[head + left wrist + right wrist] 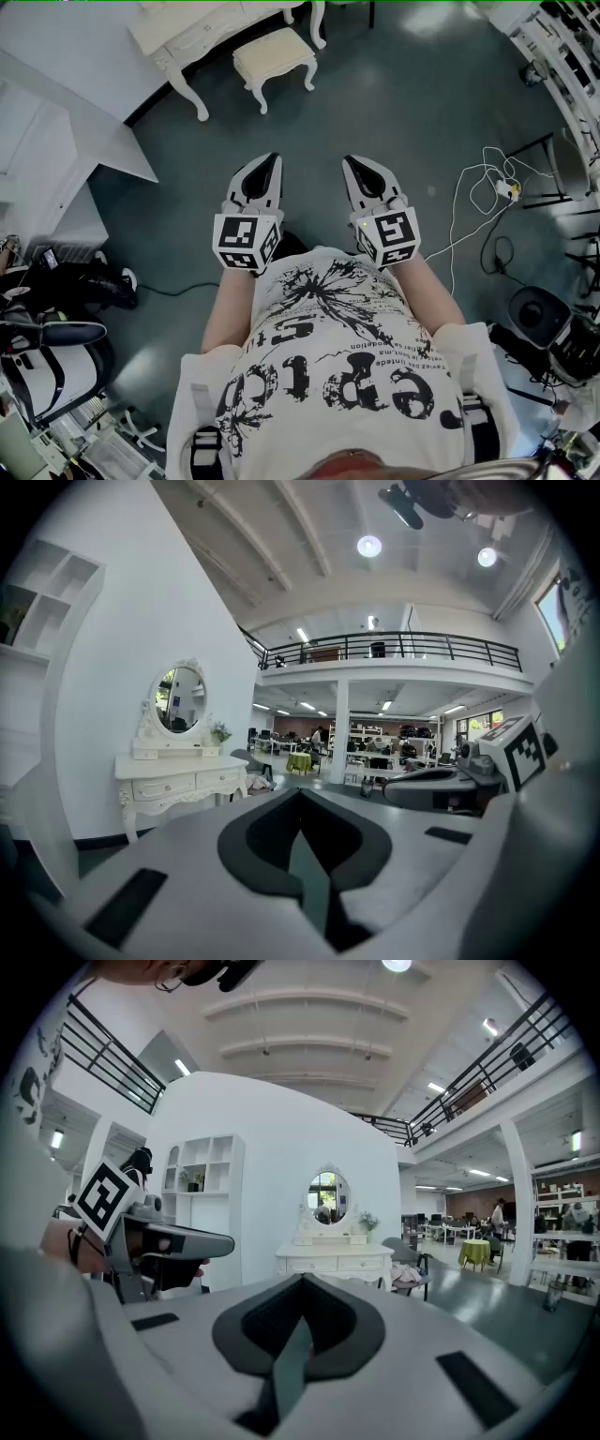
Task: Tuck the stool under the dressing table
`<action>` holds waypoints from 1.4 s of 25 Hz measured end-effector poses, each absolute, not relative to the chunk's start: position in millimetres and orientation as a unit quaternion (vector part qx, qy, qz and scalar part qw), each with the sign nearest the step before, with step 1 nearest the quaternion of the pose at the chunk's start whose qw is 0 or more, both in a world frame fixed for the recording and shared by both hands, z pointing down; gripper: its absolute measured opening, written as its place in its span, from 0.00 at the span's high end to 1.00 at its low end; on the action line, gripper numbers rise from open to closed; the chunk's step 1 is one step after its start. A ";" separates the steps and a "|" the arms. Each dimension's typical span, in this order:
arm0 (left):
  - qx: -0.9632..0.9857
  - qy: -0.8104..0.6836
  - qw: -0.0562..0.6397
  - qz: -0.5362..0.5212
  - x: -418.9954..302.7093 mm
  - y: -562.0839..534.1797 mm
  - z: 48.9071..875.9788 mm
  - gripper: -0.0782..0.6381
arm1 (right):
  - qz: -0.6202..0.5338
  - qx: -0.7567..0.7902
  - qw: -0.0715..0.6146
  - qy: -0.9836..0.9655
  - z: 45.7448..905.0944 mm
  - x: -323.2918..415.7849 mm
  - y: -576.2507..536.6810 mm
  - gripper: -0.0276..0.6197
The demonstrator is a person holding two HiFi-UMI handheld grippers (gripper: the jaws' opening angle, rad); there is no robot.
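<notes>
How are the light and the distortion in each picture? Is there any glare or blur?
Head view: even light, a pale glare patch on the floor, edges bent by the wide lens. Left gripper view: strong fisheye, black corners, ceiling lamps blown out white. Right gripper view: same fisheye; the dressing table is sharp.

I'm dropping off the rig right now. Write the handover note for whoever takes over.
Left gripper: jaws shut, holding nothing, raised in front of the person.
Right gripper: the same, level with the left.
Stool: on the floor in front of the dressing table, standing out from it, with clear floor between it and both grippers.
Done: nothing; the stool is untouched.
Left: walk up to the stool, take hold of it and push it in under the table between the legs.
</notes>
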State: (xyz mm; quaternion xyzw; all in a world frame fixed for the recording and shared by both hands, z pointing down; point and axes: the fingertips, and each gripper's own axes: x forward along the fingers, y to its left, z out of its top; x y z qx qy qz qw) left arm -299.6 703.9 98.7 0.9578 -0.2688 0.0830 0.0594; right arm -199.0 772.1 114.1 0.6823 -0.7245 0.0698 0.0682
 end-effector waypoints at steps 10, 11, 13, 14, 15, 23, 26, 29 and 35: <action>0.957 -0.268 0.068 0.091 -286.8 697.8 106.5 0.87 | 0.078 0.688 0.063 -0.719 119.6 -184.4 766.6 0.93; 0.957 -0.268 0.070 0.092 -284.7 696.4 107.2 0.87 | 0.079 0.691 0.060 -0.716 119.4 -181.0 765.5 0.93; 0.956 -0.266 0.072 0.096 -279.5 693.9 110.1 0.87 | 0.081 0.699 0.050 -0.709 120.2 -172.4 763.7 0.93; 0.956 -0.266 0.074 0.098 -276.9 692.6 112.5 0.87 | 0.083 0.702 0.048 -0.706 122.2 -168.2 762.5 0.93; 0.956 -0.266 0.076 0.101 -275.1 691.0 115.7 0.87 | 0.086 0.703 0.048 -0.704 125.3 -164.9 760.9 0.93; 0.951 -0.268 0.098 0.120 -263.7 648.3 158.1 0.87 | 0.107 0.711 0.055 -0.693 162.0 -142.0 719.8 0.93; 0.951 -0.265 0.108 0.118 -253.8 613.9 169.3 0.87 | 0.110 0.718 0.063 -0.684 172.0 -129.3 686.6 0.93; 0.951 -0.263 0.116 0.112 -239.8 569.9 172.4 0.87 | 0.118 0.725 0.070 -0.675 177.3 -114.6 644.9 0.93; 0.953 -0.256 0.126 0.105 -180.8 444.5 168.5 0.87 | 0.118 0.727 0.103 -0.668 177.2 -60.1 523.5 0.93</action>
